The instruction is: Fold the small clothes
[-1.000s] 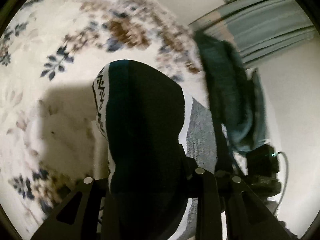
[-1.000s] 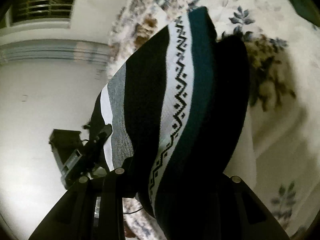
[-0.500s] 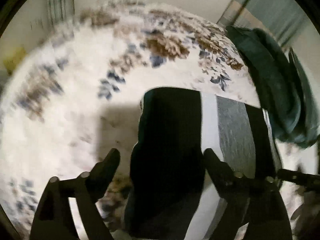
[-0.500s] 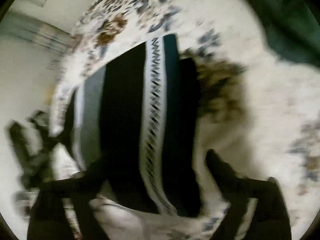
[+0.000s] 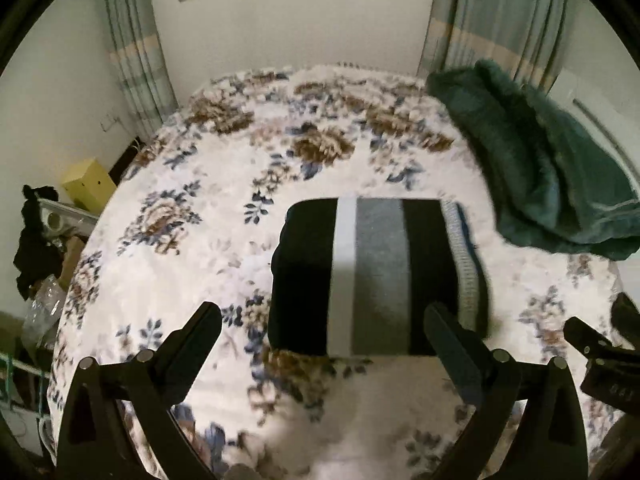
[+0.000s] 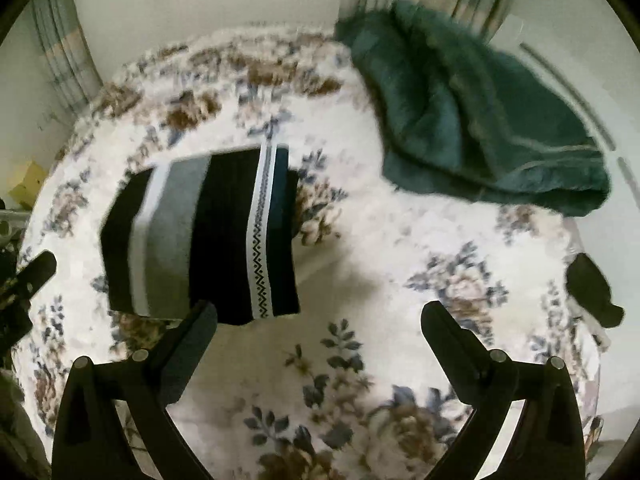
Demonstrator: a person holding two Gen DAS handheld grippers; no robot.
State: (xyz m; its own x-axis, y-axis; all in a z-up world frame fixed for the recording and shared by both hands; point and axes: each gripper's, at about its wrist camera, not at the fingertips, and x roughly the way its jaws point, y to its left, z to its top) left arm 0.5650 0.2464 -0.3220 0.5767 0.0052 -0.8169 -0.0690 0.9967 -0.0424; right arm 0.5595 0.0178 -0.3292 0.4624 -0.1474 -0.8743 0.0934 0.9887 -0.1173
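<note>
A folded striped garment (image 5: 372,276) in black, white, grey and teal lies flat on the floral bedspread (image 5: 208,216). It also shows in the right wrist view (image 6: 208,236), with a zigzag white band. My left gripper (image 5: 322,328) is open and empty, held just above the garment's near edge. My right gripper (image 6: 320,328) is open and empty, to the right of the garment's near corner. The right gripper's body (image 5: 600,356) shows at the right edge of the left wrist view.
A dark green blanket (image 5: 548,168) is heaped at the bed's far right, also in the right wrist view (image 6: 480,128). A small black item (image 6: 592,288) lies at the bed's right edge. Clutter and a yellow box (image 5: 86,186) stand left of the bed. Curtains and a window are behind.
Both grippers let go of the striped garment and pulled back and up. The garment, held up before, now lies folded flat on the bed.
</note>
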